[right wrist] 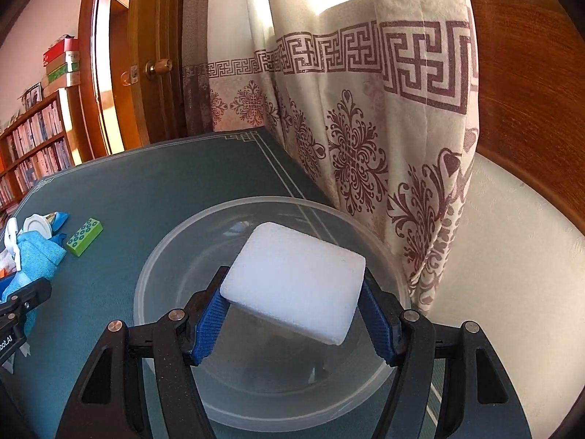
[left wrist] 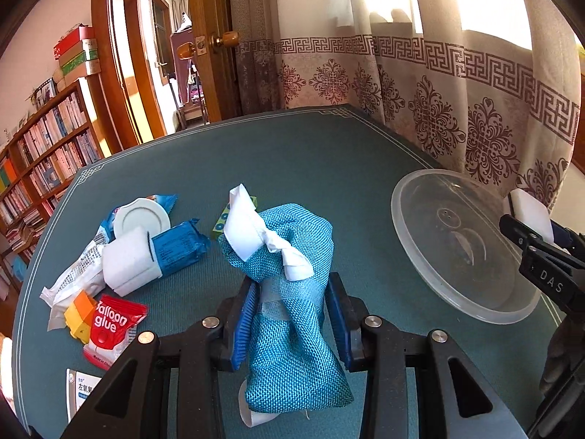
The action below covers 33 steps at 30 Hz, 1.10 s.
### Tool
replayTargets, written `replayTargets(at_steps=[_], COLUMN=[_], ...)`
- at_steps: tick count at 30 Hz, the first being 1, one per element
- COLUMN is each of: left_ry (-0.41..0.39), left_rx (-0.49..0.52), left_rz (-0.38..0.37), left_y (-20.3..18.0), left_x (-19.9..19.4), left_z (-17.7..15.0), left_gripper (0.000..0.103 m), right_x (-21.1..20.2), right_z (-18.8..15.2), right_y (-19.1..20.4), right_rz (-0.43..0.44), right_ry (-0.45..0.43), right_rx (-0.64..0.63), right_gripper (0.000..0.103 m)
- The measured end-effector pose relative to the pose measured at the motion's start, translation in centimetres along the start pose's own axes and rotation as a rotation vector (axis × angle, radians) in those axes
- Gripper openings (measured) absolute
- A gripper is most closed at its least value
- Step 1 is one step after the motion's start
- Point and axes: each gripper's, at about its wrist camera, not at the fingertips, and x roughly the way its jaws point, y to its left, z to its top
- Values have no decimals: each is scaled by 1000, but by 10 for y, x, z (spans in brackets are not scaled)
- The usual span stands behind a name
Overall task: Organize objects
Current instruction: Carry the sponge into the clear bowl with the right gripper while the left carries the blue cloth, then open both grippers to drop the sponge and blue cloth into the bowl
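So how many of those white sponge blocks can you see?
2. One white sponge block is gripped in the right gripper over the clear bowl. The other lies in the clutter left of the blue cloth pouch. More may be hidden there.

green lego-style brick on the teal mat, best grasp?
Pinch the green studded brick across its two long side faces, coming straight down from above. It lies flat, studs up, alone on the teal table mat, so its narrow width fits the jaws and both long sides are free.

Two white sponges (left wrist: 129, 261); one clear bowl (right wrist: 175, 256); one green brick (right wrist: 84, 237).
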Motion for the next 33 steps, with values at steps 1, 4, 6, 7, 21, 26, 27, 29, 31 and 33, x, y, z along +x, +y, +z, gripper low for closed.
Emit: replayTargets(at_steps=[1,4,6,7,21,26,27,29,31,33], left_ry=[3,13,19,20,49,48,36,-8,-7,-14], left_rx=[6,27,44,52,122,115,102,77,77,69], left_rz=[-12,-48,-70,-84,-234,-294,-296,-283,-281,-260], left_y=[-5,-19,-28,-33,-84,-94,-94,-89,-85,-80], left_x=[2,7,11,12,37,42,41,36,36,35], left_z=[2,8,12,13,40,45,46,47,49,50], left_gripper=[39,39,39,40,40,82,95,102,102,102], right_x=[2,9,11,13,28,32,33,33,32,31], right_z=[0,2,3,3,3,4,4,4,4,4], right_y=[-3,-8,-10,-10,-26,-32,-33,-35,-37,-38], right_rz=[-6,-22,-34,-39,-56,-63,-64,-66,-66,-62], right_ry=[4,16,18,20,43,49,50,50,48,45], right_rx=[2,-1,-11,-13,8,24,27,34,39,42], right_gripper=[68,68,68,68,68,68,68,68,68,69])
